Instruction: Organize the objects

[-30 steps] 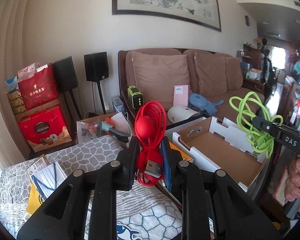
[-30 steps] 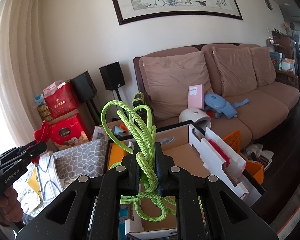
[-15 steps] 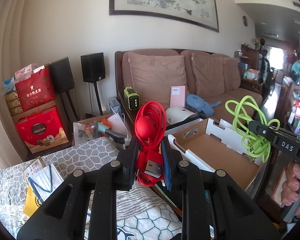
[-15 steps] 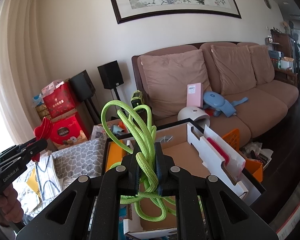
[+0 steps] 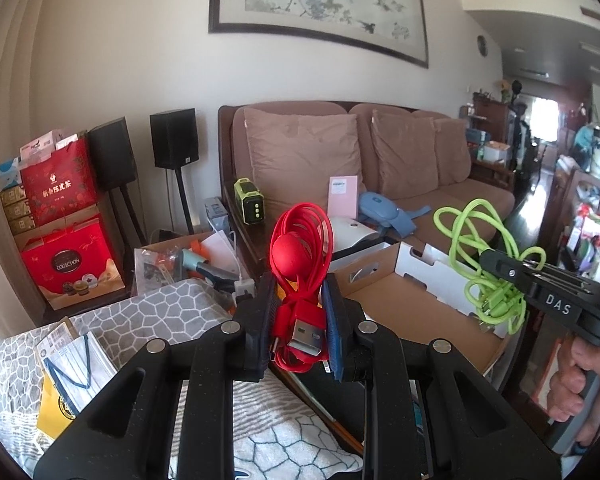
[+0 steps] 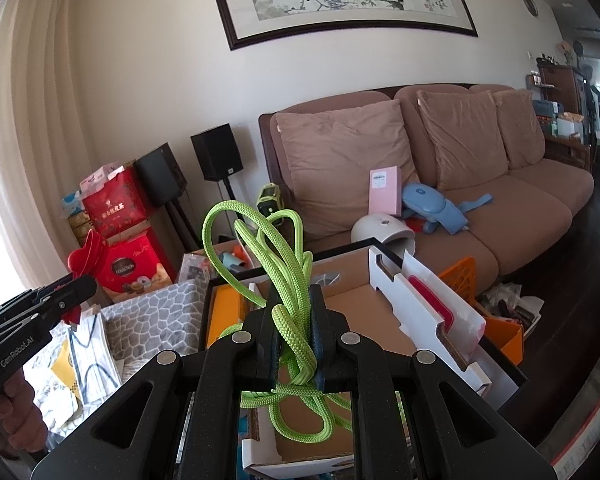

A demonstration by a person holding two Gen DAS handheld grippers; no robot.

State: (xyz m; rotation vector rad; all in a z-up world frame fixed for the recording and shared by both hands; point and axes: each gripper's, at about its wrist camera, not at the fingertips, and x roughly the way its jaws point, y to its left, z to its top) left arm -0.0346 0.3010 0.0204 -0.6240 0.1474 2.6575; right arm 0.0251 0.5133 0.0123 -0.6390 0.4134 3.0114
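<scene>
little had shifted since a second earlier. left claw (image 5: 298,322) was clenched on the coiled red usb cable (image 5: 300,248), right claw (image 6: 294,334) on the green braided cord (image 6: 276,264); both light, floppy bundles, best pinched mid-coil, cardboard box (image 6: 356,304) just beyond.

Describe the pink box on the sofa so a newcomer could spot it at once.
Start at the long brown sofa under the framed painting. Against its leftmost back cushion a flat pale pink rectangular box stands upright, behind a white dome-shaped device and left of a blue padded gadget. It is the only pink, straight-edged thing there; its neighbours are rounded.
</scene>
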